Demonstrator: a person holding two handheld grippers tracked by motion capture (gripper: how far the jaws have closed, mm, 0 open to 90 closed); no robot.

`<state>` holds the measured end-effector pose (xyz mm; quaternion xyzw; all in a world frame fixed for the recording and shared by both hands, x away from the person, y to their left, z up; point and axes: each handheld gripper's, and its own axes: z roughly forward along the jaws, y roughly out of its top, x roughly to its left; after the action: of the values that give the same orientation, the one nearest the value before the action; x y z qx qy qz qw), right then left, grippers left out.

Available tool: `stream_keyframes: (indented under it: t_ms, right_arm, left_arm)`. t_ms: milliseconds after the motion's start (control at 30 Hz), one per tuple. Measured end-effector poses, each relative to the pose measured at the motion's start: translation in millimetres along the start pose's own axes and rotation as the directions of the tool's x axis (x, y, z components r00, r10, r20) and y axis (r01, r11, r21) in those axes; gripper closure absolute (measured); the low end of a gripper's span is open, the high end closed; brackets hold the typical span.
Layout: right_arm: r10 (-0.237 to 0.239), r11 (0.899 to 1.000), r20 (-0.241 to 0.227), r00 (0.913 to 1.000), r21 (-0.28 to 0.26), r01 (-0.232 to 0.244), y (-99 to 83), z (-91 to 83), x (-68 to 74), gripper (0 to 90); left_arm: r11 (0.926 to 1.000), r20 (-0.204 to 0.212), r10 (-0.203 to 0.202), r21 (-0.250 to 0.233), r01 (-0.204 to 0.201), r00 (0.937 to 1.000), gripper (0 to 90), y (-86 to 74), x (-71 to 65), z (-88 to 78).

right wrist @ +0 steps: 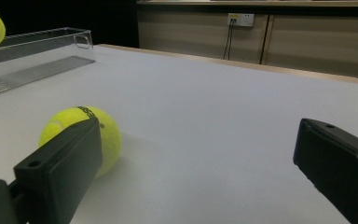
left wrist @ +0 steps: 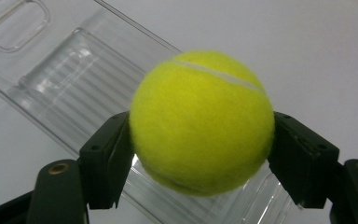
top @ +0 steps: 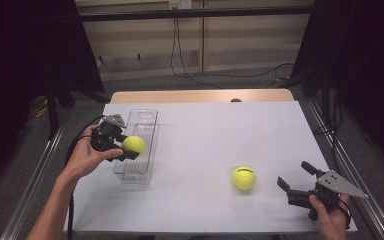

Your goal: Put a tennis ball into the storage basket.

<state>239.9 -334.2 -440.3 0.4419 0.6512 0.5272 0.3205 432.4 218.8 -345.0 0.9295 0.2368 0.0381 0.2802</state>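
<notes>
Gripping fuzzy round tennis ball (left wrist: 201,122), ribbed clear plastic tray (left wrist: 70,79)

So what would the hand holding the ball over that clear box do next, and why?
Probably lower it a little and open the fingers. The left gripper is shut on a tennis ball, held above the clear plastic tray, so letting go should drop it inside. The second tennis ball lies on the table by the open right gripper.
</notes>
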Motion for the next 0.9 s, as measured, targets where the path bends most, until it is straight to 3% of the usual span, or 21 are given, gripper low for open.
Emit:
stream_keyframes:
  t_ms: [333,900]
  right_arm:
    - [-0.003,1.0,0.001,1.0,0.002,0.003,-0.1,0.1,-0.1,0.9]
    - [-0.003,1.0,0.001,1.0,0.001,0.003,-0.1,0.1,-0.3,0.8]
  left_arm:
    - [0.9997,0.012,-0.009,0.021,0.009,0.9999,27.0,-12.5,-2.2,9.4]
    - [0.9957,0.017,-0.005,0.092,0.003,0.9998,27.0,-16.4,-5.5,25.8]
